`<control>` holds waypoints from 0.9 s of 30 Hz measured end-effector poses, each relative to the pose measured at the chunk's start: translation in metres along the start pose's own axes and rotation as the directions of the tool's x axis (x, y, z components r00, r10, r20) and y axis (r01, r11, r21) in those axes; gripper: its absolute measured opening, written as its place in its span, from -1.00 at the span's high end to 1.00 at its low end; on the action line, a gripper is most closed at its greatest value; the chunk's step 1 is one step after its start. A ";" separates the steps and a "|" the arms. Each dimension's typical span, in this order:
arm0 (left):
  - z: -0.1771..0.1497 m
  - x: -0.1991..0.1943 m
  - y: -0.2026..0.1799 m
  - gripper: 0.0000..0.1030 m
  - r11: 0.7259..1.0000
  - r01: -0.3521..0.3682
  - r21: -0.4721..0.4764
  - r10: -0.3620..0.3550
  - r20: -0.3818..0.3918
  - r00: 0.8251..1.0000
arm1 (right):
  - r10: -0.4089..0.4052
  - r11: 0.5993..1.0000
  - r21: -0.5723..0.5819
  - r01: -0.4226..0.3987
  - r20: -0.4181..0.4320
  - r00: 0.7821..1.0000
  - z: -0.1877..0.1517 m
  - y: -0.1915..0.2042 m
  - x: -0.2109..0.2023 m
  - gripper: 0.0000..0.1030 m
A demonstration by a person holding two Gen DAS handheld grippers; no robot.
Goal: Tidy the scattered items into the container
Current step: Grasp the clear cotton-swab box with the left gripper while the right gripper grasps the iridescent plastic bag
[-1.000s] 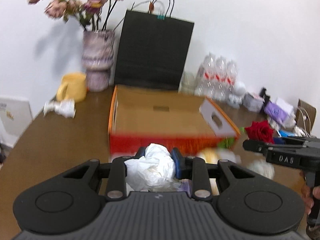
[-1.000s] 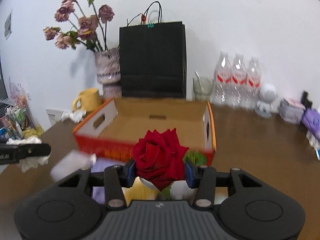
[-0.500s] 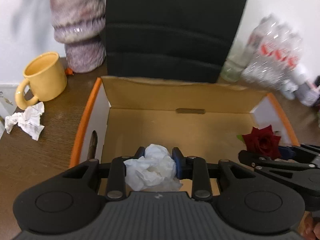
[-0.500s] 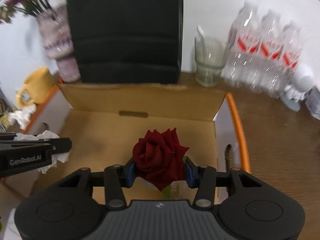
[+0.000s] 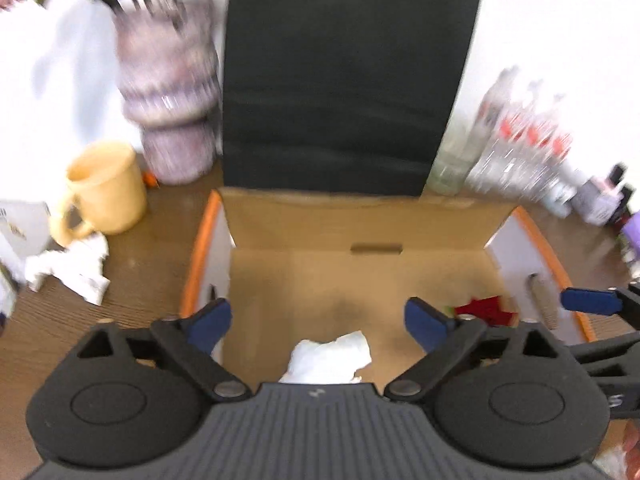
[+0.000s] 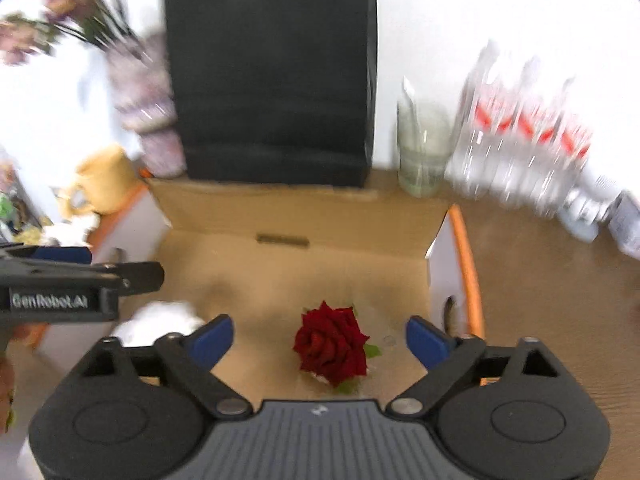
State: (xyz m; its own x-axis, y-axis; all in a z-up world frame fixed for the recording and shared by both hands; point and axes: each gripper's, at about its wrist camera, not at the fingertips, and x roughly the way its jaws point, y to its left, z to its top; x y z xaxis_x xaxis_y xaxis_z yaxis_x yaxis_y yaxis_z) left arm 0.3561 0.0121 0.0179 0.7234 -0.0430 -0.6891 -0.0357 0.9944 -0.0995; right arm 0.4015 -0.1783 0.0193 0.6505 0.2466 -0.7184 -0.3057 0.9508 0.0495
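The open cardboard box [image 5: 360,276] with orange edges lies in front of me; it also shows in the right wrist view [image 6: 300,276]. My left gripper [image 5: 318,320] is open above the box, and a crumpled white tissue [image 5: 328,356] lies on the box floor below it. My right gripper [image 6: 320,338] is open above the box, and the red rose [image 6: 332,346] lies on the box floor between its fingers. The rose [image 5: 486,310] shows at the right in the left wrist view, and the tissue [image 6: 160,320] at the left in the right wrist view.
A black paper bag [image 5: 344,76] stands behind the box. A vase [image 5: 168,92], a yellow mug [image 5: 106,190] and another crumpled tissue [image 5: 68,268] are at the left. A glass [image 6: 424,148] and water bottles [image 6: 524,136] are at the right.
Both grippers opened over the box. The tissue dropped from the left gripper and the rose from the right gripper onto the box floor.
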 end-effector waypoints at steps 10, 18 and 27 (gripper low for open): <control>-0.101 -0.111 0.031 -1.00 0.999 0.037 -0.008 -0.036 0.164 0.986 | 0.049 0.994 -0.105 -0.029 0.197 0.979 -0.114 0.004 -0.129 -1.00; -0.177 -0.145 0.048 -1.00 0.998 -0.004 -0.062 0.016 0.196 0.981 | 0.063 0.997 -0.061 -0.051 0.214 0.975 -0.191 0.007 -0.157 -1.00; -0.210 -0.155 0.044 -1.00 0.996 0.019 -0.089 -0.003 0.172 0.985 | 0.012 1.000 -0.024 -0.006 0.232 0.973 -0.231 0.009 -0.163 -1.00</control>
State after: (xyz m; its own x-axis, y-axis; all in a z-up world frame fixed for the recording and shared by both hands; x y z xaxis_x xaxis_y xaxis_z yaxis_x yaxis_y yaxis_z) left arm 0.0971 0.0424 -0.0306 0.8311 -0.0288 -0.5553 -0.0837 0.9808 -0.1762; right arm 0.1315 -0.2529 -0.0236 0.7904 0.2947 -0.5371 -0.3269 0.9443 0.0371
